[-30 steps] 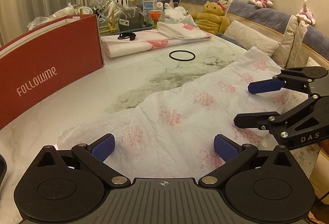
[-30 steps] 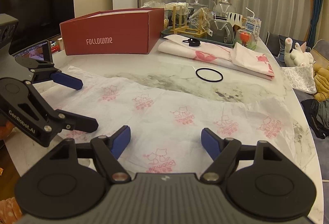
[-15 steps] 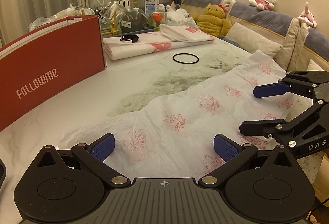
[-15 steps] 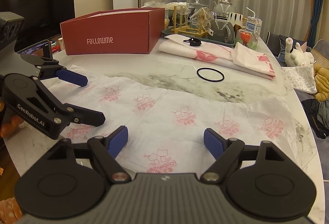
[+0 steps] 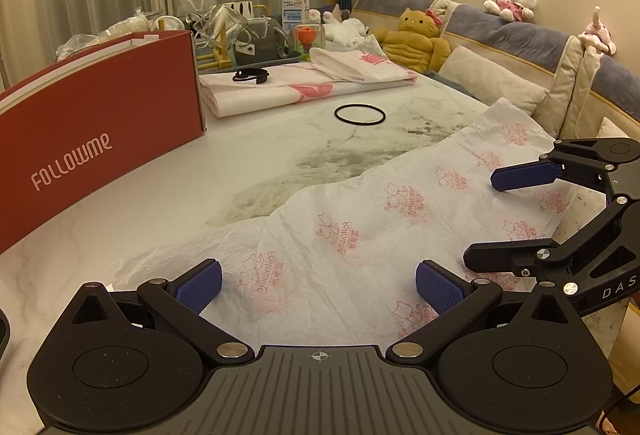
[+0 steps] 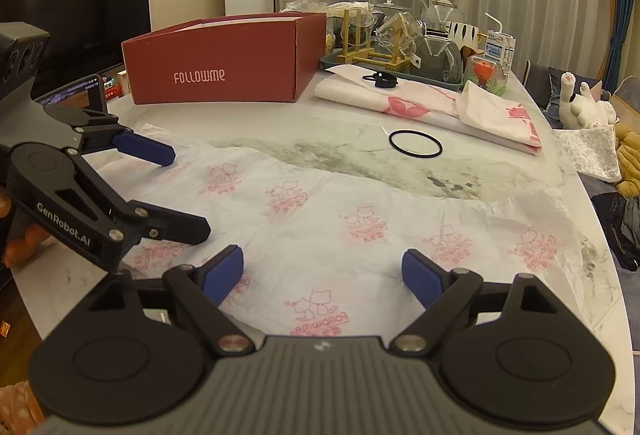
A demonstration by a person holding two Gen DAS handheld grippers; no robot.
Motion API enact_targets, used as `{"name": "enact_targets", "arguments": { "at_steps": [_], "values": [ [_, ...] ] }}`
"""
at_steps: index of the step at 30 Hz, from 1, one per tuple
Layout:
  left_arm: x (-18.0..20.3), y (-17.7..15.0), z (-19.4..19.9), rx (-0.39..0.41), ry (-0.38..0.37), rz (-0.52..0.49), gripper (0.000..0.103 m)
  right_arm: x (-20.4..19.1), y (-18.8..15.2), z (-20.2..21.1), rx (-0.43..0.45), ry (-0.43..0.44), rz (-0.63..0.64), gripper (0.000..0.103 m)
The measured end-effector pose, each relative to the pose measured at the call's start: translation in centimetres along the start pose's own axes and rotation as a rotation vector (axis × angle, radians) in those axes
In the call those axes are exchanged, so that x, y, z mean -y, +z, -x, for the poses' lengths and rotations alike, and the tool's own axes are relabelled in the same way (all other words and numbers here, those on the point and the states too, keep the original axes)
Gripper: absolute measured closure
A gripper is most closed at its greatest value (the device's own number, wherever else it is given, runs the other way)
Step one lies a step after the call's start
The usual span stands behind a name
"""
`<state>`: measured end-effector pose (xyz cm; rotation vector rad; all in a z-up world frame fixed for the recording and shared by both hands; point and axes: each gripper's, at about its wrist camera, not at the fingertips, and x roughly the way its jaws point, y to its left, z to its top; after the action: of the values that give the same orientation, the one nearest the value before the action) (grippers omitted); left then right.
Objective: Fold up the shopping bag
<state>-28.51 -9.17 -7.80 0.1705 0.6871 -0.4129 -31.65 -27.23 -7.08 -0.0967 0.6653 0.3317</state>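
A white shopping bag [image 5: 360, 219] [image 6: 320, 211] printed with pink cats lies spread flat and wrinkled on the marble table [image 5: 248, 155]. My left gripper [image 5: 318, 285] [image 6: 180, 195] hovers open over the bag's left end, its blue pads apart and pressing on nothing. My right gripper [image 6: 322, 271] [image 5: 490, 219] hangs over the bag's near edge further right. Its jaws are opening, with only the flat bag below them and nothing pinched.
A red FOLLOWME box [image 5: 100, 139] [image 6: 224, 71] stands at the back left. A black ring [image 5: 360, 114] [image 6: 416, 143] lies beyond the bag. Folded bags [image 5: 304, 87] and a tray of glassware [image 6: 400, 47] sit behind it. A sofa with plush toys [image 5: 416, 39] runs along the right.
The right gripper's jaws have spread wider. Both grippers stay almost where they were and the bag lies as before.
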Motion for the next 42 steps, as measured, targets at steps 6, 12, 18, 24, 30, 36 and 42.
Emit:
{"name": "enact_targets", "arguments": {
  "at_steps": [6, 12, 18, 24, 30, 36, 42],
  "values": [
    [-0.02, -0.02, -0.04, 0.002, -0.001, 0.000, 0.000, 0.03, 0.01, -0.01, 0.000, 0.002, 0.000, 0.014],
    [-0.03, -0.11, -0.01, 0.006, -0.001, 0.000, 0.000, -0.01, -0.03, 0.05, 0.000, 0.001, 0.000, 0.014],
    [0.03, -0.15, -0.03, 0.007, 0.000, 0.000, 0.000, -0.01, -0.05, 0.09, 0.001, 0.002, 0.000, 0.014],
    [0.04, -0.14, -0.03, 0.007, 0.000, 0.001, 0.000, -0.12, -0.03, 0.04, 0.001, 0.000, -0.001, 0.013],
    [0.00, -0.15, -0.08, 0.008, 0.000, 0.002, 0.000, -0.10, -0.03, 0.05, 0.000, 0.002, 0.000, 0.013],
    [0.19, -0.14, -0.12, 0.009, 0.003, 0.003, 0.000, -0.10, -0.08, 0.08, -0.001, 0.005, 0.001, 0.012],
    [0.27, -0.31, 0.05, 0.016, 0.014, 0.011, 0.000, -0.08, -0.05, -0.01, -0.002, 0.007, 0.002, 0.011]
  ]
}}
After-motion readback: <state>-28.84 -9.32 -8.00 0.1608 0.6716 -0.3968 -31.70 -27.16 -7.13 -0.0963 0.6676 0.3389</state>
